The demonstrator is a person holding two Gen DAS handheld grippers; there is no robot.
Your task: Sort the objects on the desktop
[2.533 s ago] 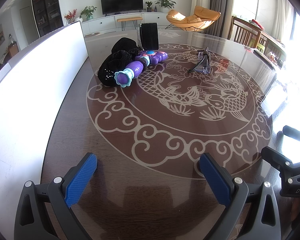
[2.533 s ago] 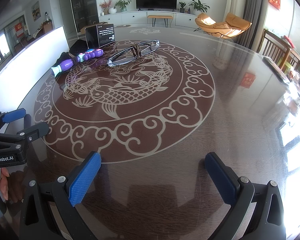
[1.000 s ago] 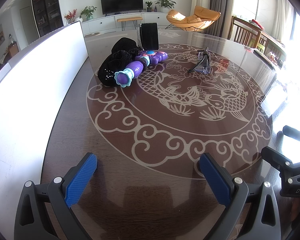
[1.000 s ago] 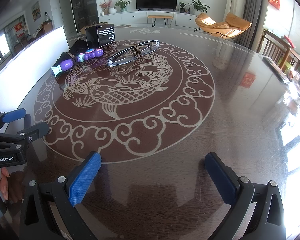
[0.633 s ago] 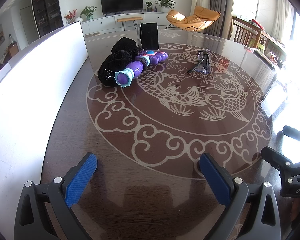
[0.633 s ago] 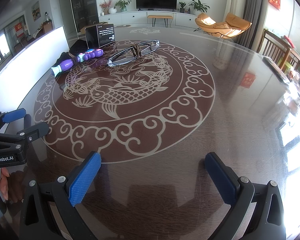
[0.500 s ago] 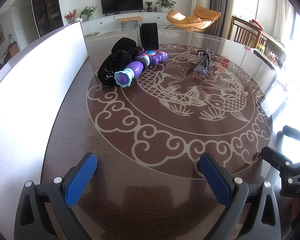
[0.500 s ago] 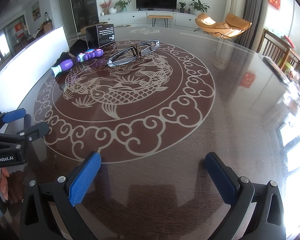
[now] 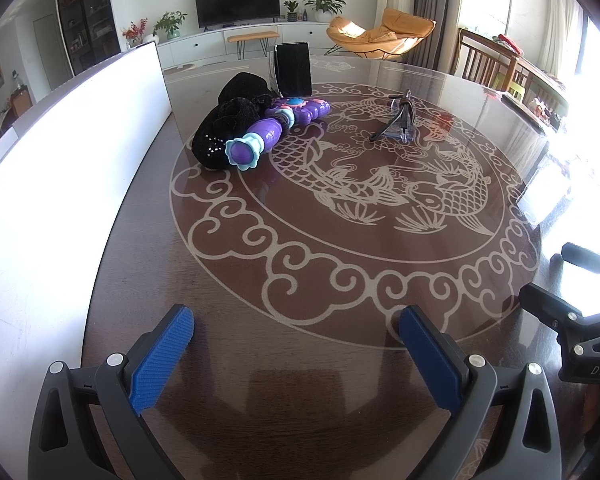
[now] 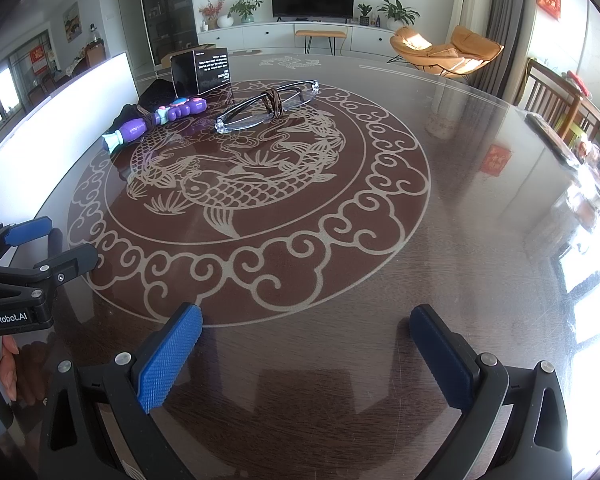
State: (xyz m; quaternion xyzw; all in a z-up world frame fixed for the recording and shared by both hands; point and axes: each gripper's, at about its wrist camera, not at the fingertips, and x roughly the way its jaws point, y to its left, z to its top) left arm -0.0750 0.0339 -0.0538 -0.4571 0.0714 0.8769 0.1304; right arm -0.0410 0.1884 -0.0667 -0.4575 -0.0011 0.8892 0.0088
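Desktop objects lie grouped at the far side of your table (image 9: 300, 288): a black box (image 9: 293, 65) standing upright, a black fabric pouch (image 9: 230, 120) beside it, a purple toy wand (image 9: 276, 126) resting against the pouch, then clear glasses (image 10: 266, 106) apart. Your left gripper (image 9: 296, 338) and right gripper (image 10: 306, 338) are both spread wide, holding nothing.

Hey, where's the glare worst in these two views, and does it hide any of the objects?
Left wrist view: right edge and white board blown out; toy and glasses stay clear. Right wrist view: window glare washes the table at far right; glasses and box remain sharp.
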